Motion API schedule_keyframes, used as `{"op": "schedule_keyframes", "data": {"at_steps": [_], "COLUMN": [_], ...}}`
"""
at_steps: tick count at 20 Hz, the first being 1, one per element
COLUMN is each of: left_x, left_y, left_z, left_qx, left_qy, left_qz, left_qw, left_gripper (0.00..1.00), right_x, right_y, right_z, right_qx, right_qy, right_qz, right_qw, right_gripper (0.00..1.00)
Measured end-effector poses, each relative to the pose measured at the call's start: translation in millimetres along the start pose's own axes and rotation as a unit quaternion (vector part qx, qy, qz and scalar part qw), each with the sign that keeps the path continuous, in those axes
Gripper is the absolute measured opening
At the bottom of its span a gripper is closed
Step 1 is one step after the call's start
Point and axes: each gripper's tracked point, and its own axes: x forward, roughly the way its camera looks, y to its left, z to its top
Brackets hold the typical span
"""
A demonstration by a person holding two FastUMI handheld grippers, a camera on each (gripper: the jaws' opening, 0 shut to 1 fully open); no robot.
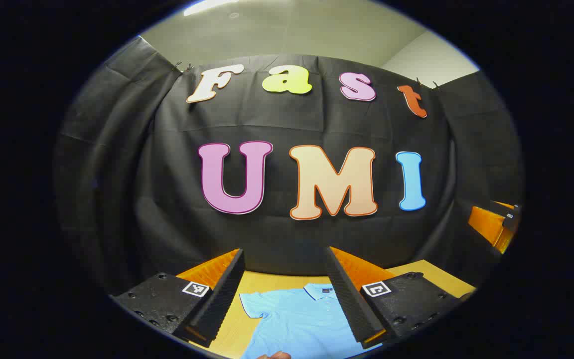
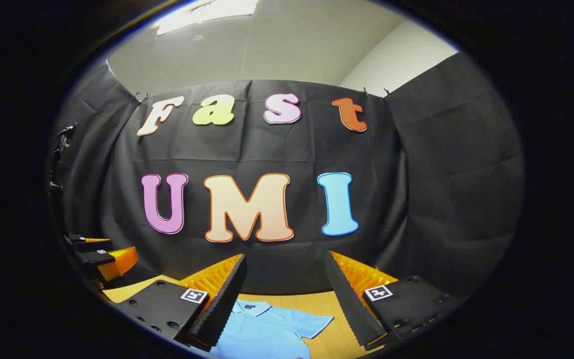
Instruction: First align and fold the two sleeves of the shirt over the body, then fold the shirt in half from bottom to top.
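While both grippers are held up above the table, each stands with its two fingers spread wide and nothing between them. At the bottom of the left gripper view, the left gripper (image 1: 287, 299) has its jaws apart, and through the gap between them lies the shirt (image 1: 299, 324), a light blue polo spread flat on the wooden table (image 1: 267, 283). Its collar (image 1: 319, 290) points away toward the wall, one short sleeve (image 1: 252, 304) reaches out to the left of the view, and the other side is hidden behind the finger. A small part of a hand (image 1: 274, 355) shows at the lower edge, touching or just over the shirt's body; I cannot tell which. Far to the right of that view, near the edge, is the right gripper (image 1: 496, 222), too small to judge there.

At the bottom of the right gripper view, the right gripper (image 2: 284, 301) is likewise released, jaws well apart. Between them the same shirt (image 2: 262, 329) lies on the table (image 2: 307, 301), collar (image 2: 254, 308) away, a short sleeve (image 2: 317, 324) spread to the right. Off to the left of this view is the left gripper (image 2: 100, 259), above the table's edge.

Behind the table hangs the black cloth wall (image 2: 441, 174), and above it a pale ceiling (image 2: 292, 45) with a bright light (image 2: 207, 12)
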Motion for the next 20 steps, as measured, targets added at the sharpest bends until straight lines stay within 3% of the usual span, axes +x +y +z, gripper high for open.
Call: {"op": "schedule_keyframes", "data": {"at_steps": [14, 20], "left_x": [9, 13], "left_y": [19, 26], "left_z": [5, 3], "left_qx": [0.002, 0.001], "left_qy": [-0.005, -0.003], "left_qz": [0.004, 0.003], "left_qw": [1.000, 1.000], "left_gripper": [0.95, 0.96], "right_x": [-1, 29], "right_y": [-2, -8], "right_z": [-7, -20], "right_qx": [-0.018, -0.035], "right_qy": [0.015, 0.021], "right_qz": [0.003, -0.006], "right_qw": [1.000, 0.999], "right_gripper": [0.98, 0.98]}}
